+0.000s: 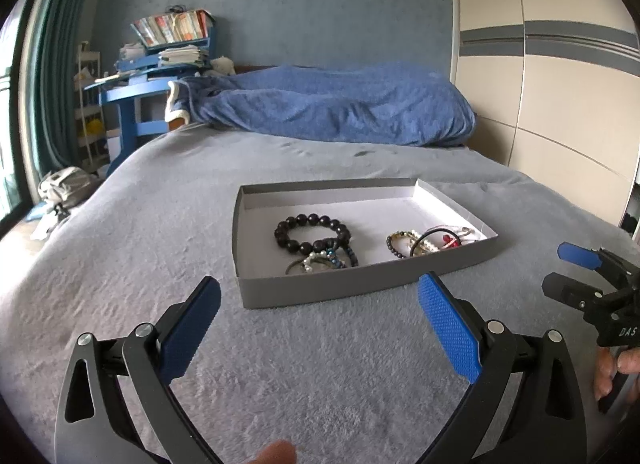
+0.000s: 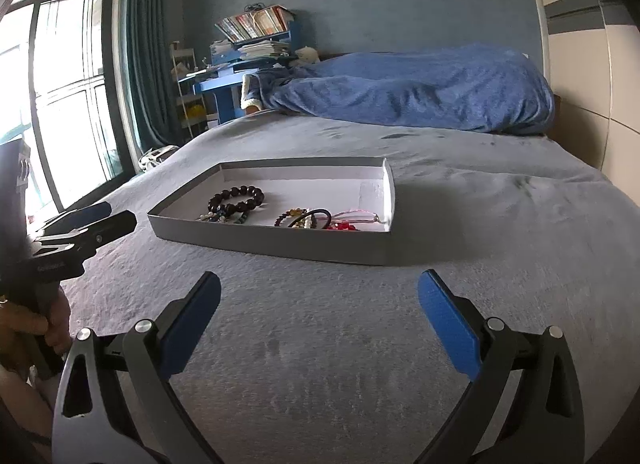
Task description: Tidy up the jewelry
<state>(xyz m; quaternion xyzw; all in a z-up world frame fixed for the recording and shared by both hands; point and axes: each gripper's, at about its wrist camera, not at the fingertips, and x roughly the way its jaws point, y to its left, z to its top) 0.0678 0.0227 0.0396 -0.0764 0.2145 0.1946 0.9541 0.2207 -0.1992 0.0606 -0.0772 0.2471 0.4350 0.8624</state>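
A shallow grey cardboard tray [image 1: 320, 290] with a white inside lies on the grey bed; it also shows in the right wrist view [image 2: 280, 244]. In it lie a dark bead bracelet [image 1: 310, 232] [image 2: 236, 200], a small beaded bracelet [image 1: 320, 262], and a tangle of bracelets, a black band and red beads [image 1: 430, 242] [image 2: 320, 220]. My left gripper [image 1: 318, 296] is open and empty just in front of the tray's near wall. My right gripper [image 2: 318, 292] is open and empty, in front of the tray; it shows at the left wrist view's right edge [image 1: 568, 270].
The grey bedspread [image 1: 280, 364] stretches all round the tray. A blue blanket [image 1: 340, 104] is heaped at the bed's far end. A blue desk with books [image 1: 160, 64] stands beyond on the left, a wardrobe [image 1: 560, 84] on the right, a window [image 2: 60, 104] at left.
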